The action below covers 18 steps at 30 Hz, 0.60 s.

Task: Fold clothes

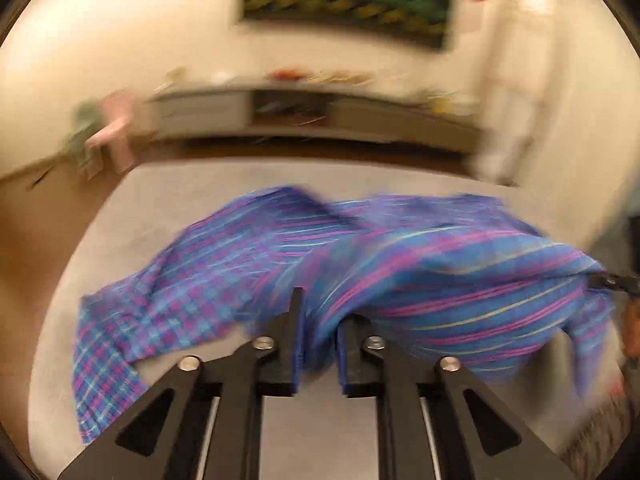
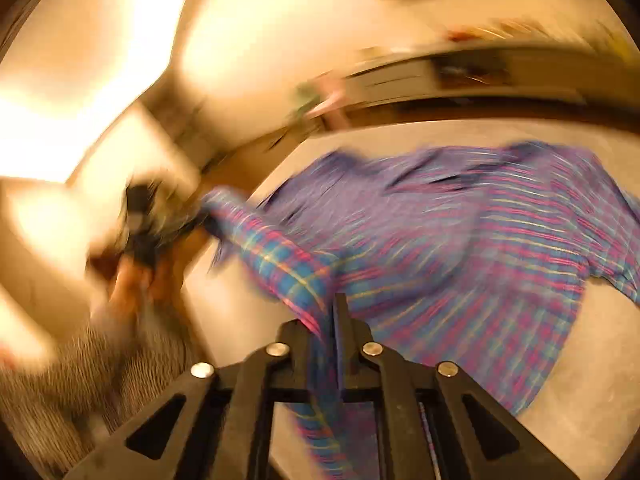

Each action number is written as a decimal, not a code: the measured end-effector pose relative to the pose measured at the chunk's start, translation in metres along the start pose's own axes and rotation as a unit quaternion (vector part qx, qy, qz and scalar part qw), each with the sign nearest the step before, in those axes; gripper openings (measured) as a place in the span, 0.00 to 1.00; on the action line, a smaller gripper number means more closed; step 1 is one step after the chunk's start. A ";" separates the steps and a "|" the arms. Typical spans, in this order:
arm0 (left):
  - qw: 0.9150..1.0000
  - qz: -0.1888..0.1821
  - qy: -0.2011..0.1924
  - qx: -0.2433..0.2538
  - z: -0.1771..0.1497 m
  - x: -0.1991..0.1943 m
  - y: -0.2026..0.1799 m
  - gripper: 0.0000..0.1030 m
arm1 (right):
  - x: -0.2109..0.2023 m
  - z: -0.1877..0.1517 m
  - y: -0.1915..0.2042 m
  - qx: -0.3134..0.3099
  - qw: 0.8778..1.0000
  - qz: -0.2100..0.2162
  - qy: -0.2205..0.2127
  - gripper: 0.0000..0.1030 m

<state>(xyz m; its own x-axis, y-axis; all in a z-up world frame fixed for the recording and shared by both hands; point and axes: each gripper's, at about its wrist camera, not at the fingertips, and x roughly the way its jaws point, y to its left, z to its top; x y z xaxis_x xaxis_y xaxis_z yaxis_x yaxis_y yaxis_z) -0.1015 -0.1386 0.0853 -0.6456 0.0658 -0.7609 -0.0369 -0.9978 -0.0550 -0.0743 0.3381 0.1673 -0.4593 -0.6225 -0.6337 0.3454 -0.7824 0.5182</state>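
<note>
A blue and pink plaid shirt (image 1: 440,264) is stretched between my two grippers, partly lifted off the grey table (image 1: 192,188). In the left wrist view my left gripper (image 1: 322,314) is shut on a bunched fold of the shirt, and cloth fills the gap between its pads. At the far right edge of that view my right gripper (image 1: 614,282) holds another corner. In the right wrist view my right gripper (image 2: 326,314) pinches a shirt edge (image 2: 316,280) that hangs down through its jaws. My left gripper (image 2: 140,216) shows there as a blur at the left, held by a hand (image 2: 132,284). The rest of the shirt (image 2: 480,240) sags onto the table (image 2: 588,360).
A low cabinet (image 1: 320,116) with small items on top stands along the far wall, under a dark framed picture (image 1: 348,0). A pink stool (image 1: 116,128) stands on the wooden floor (image 1: 24,220) beyond the table's left edge. A person's patterned sleeve (image 2: 80,380) is close at the left.
</note>
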 end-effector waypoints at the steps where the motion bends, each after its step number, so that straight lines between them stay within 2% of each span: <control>1: 1.000 0.010 0.025 0.008 -0.002 0.014 -0.005 0.26 | 0.011 0.006 -0.016 0.024 0.997 -0.068 -0.005 0.61; 2: 0.998 0.015 0.049 0.019 -0.005 0.026 -0.010 0.26 | 0.023 0.007 -0.031 0.041 0.991 -0.130 -0.013 0.73; 3: 0.997 0.020 0.074 0.030 -0.008 0.037 -0.016 0.26 | 0.034 0.003 -0.046 0.051 0.983 -0.173 -0.022 0.73; 5: 0.996 0.013 0.070 0.061 -0.015 0.031 -0.028 0.32 | 0.053 -0.009 -0.070 0.071 0.972 -0.224 0.013 0.73; 6: 0.995 0.003 0.061 0.080 -0.021 0.023 -0.035 0.46 | 0.057 -0.012 -0.073 0.068 0.970 -0.232 0.029 0.73; 7: 0.994 -0.007 0.056 0.097 -0.026 0.018 -0.040 0.55 | 0.057 -0.012 -0.071 0.061 0.969 -0.234 0.043 0.73; 9: 0.989 -0.018 0.063 0.130 -0.040 0.016 -0.049 0.55 | 0.043 -0.013 -0.044 -0.004 0.969 -0.246 0.025 0.73; 11: 0.984 -0.031 0.069 0.164 -0.053 0.016 -0.061 0.55 | 0.028 -0.021 -0.008 -0.086 0.963 -0.256 0.002 0.73; 13: 0.976 -0.046 0.072 0.201 -0.063 0.021 -0.076 0.55 | 0.023 -0.039 0.028 -0.162 0.954 -0.251 0.000 0.77; 15: 0.964 -0.053 0.065 0.254 -0.075 0.027 -0.104 0.55 | 0.037 -0.057 0.056 -0.227 0.946 -0.227 0.028 0.80; 16: 0.958 -0.045 0.058 0.276 -0.079 0.032 -0.117 0.55 | 0.051 -0.065 0.067 -0.259 0.938 -0.227 0.046 0.80; 18: 0.949 -0.028 0.045 0.311 -0.085 0.042 -0.138 0.55 | 0.079 -0.078 0.067 -0.294 0.913 -0.267 0.089 0.80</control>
<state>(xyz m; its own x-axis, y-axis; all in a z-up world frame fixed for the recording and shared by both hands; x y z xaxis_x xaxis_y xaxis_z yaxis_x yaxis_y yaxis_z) -0.0586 0.0026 0.0064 -0.5625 0.0908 -0.8218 -0.5302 -0.8023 0.2743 -0.0231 0.2349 0.1075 -0.5687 -0.1017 -0.8162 0.5155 -0.8173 -0.2574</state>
